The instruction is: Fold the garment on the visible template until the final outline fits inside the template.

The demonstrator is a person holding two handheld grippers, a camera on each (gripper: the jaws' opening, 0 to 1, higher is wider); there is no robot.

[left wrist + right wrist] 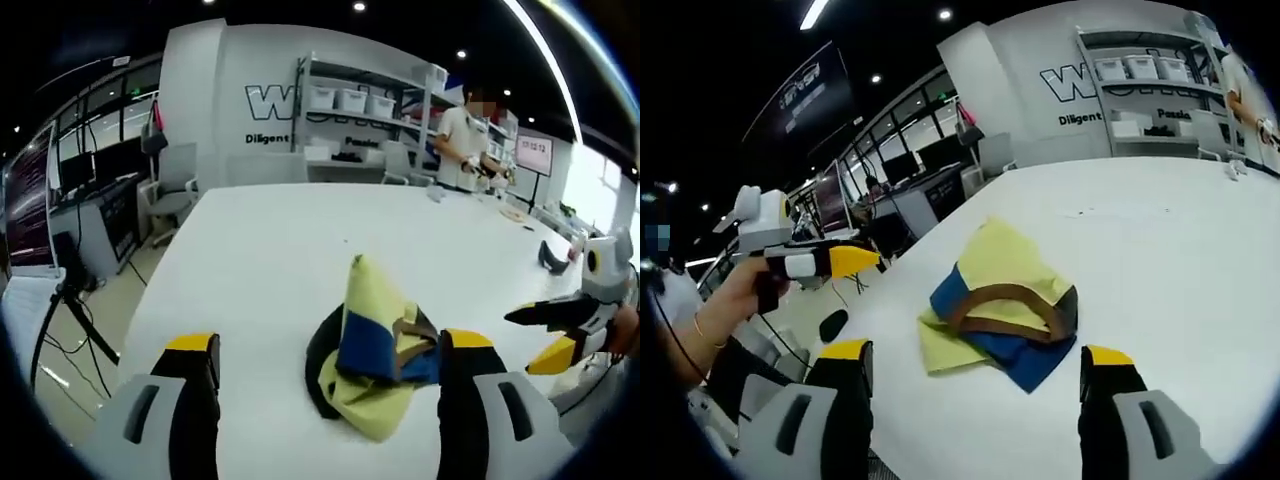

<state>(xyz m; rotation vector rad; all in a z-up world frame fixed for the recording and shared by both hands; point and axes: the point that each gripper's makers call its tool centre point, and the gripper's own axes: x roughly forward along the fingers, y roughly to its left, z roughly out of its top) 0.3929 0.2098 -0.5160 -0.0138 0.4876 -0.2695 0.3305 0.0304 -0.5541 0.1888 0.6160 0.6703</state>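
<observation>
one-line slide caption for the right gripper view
Open right gripper hovers before a crumpled yellow, blue and brown garment on the white table, left gripper alongside.

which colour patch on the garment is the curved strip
The brown strip: it arcs across the garment, unlike its broad yellow and blue panels.

Bright, even indoor light falls from ceiling spots (359,6) and a long strip light (813,14). The white surface (270,260) shows mild glare and soft shadows. Fisheye bending curves the edges, and distant shelves (355,100) look slightly soft.
</observation>
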